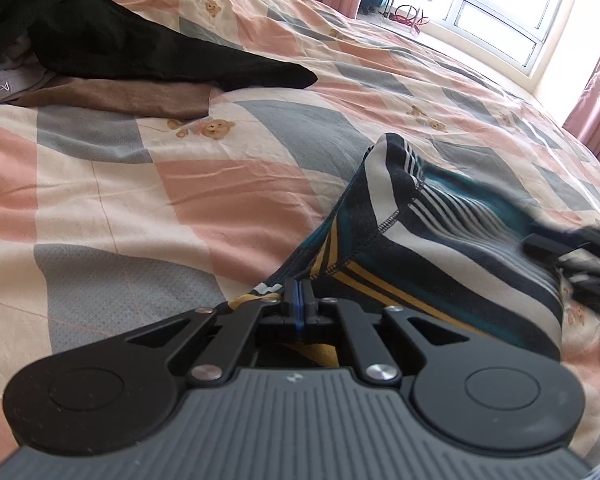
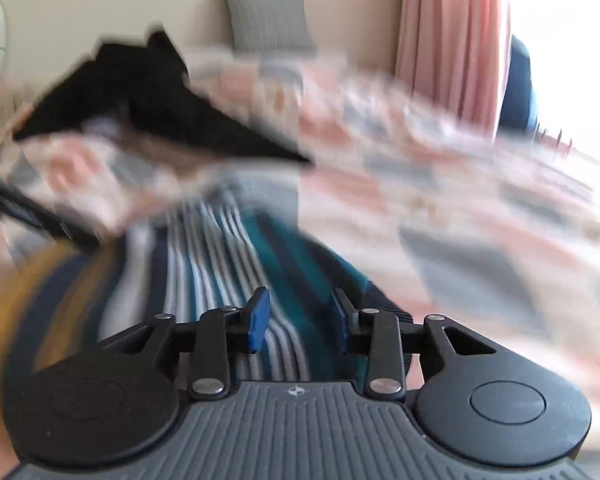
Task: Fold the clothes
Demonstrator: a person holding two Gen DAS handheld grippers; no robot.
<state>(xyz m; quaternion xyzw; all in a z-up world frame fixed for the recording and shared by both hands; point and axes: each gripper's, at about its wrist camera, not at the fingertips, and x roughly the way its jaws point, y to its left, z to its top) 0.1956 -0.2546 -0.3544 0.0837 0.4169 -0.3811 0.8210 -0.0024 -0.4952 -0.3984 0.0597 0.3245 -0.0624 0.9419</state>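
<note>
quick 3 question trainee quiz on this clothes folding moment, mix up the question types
1. True or false: the left gripper is shut on the striped garment.
2. The right gripper has its jaws: A) open B) shut on the garment C) out of view.
3. Fill in: on the bedspread, the black garment lies partly over a ____ one.

Key: 1 true; 2 A; 3 brown.
</note>
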